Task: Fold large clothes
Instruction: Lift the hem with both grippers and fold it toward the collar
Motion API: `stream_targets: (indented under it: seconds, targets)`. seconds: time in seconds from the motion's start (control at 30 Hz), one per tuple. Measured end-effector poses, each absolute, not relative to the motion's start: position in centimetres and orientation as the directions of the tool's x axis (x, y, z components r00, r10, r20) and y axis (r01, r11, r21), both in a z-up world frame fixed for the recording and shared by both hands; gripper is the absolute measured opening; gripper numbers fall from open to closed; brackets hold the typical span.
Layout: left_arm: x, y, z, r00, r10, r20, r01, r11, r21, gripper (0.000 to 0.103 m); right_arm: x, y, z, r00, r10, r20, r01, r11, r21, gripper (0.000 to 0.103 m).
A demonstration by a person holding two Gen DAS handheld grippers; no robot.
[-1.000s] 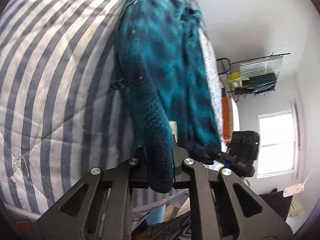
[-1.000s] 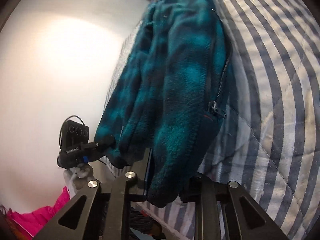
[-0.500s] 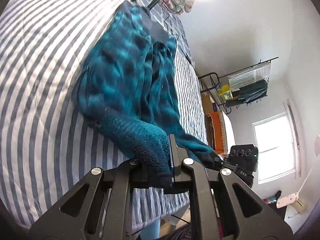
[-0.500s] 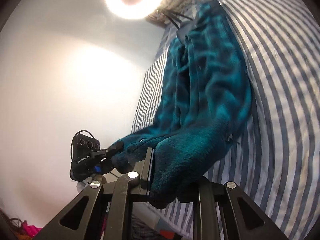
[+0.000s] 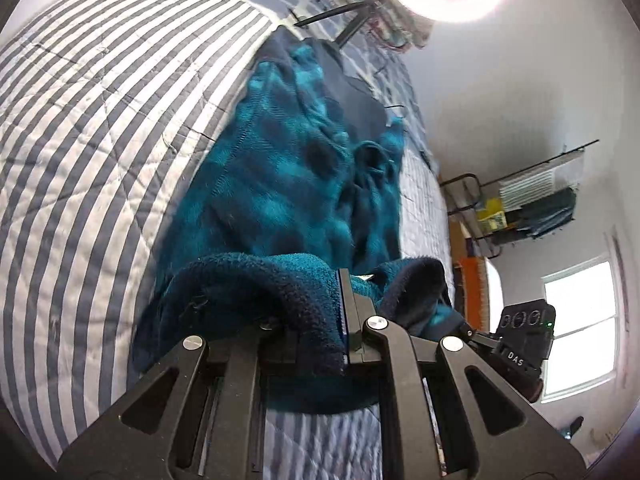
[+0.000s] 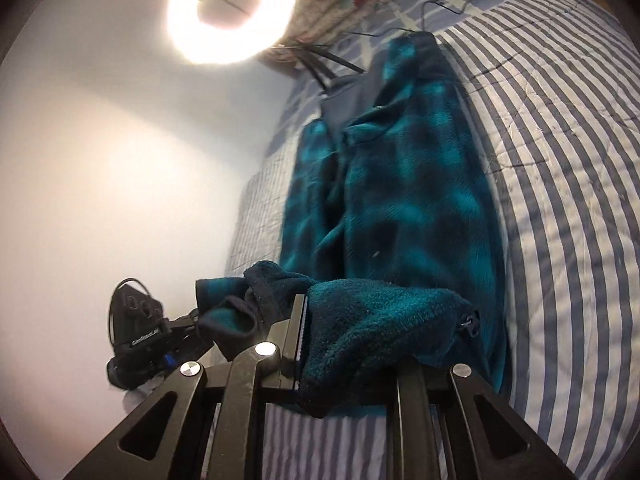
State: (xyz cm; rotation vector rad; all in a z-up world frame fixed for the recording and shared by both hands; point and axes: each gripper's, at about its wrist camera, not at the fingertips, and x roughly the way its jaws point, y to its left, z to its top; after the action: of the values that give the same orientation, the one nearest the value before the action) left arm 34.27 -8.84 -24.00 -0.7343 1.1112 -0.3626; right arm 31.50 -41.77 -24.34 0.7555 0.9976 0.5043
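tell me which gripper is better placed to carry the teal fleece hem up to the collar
Neither alone, probably: left gripper and right gripper each clamp a corner of the teal plaid fleece jacket, so both should travel together.

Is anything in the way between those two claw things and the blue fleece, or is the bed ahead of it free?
Nothing visible. Each hand-held gripper, left and right, already pinches the fleece jacket; ahead, the jacket lies on the striped quilt.

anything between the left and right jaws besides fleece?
No. Only the teal fleece jacket hem spans from left gripper to right gripper; both wrist views show it.
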Motion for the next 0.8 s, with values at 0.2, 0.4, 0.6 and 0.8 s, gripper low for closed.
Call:
stream_targets:
  seconds: [0.2, 0.4, 0.6, 0.8]
  targets:
    - [36.5, -9.4, -26.6, 0.389, -0.581, -0.715, -0.109, 0.742, -0.662, 0.01, 34.3, -41.3, -26.4, 0.439, 0.661, -0.609, -0.002, 0.678, 0.735, 0.016]
    - [37.3, -9.0, -28.1, 0.36, -0.616, -0.701, -0.13, 0.711, -0.691, 0.011, 35.0, -42.2, -28.2, 0.424, 0.707, -0.565, 0.044, 0.608, 0.793, 0.02]
    - [37.8, -6.9, -28.8, 0.341, -0.729, -0.593, -0.216, 0.553, -0.804, 0.029, 35.0, -44.1, -29.7, 0.403, 0.788, -0.466, 0.126, 0.456, 0.881, 0.029]
    - [38.0, -5.0, -28.3, 0.365, -0.777, -0.513, -0.251, 0.449, -0.858, 0.047, 33.8, -46.4, -29.4, 0.46, 0.837, -0.296, 0.124, 0.269, 0.955, 0.075]
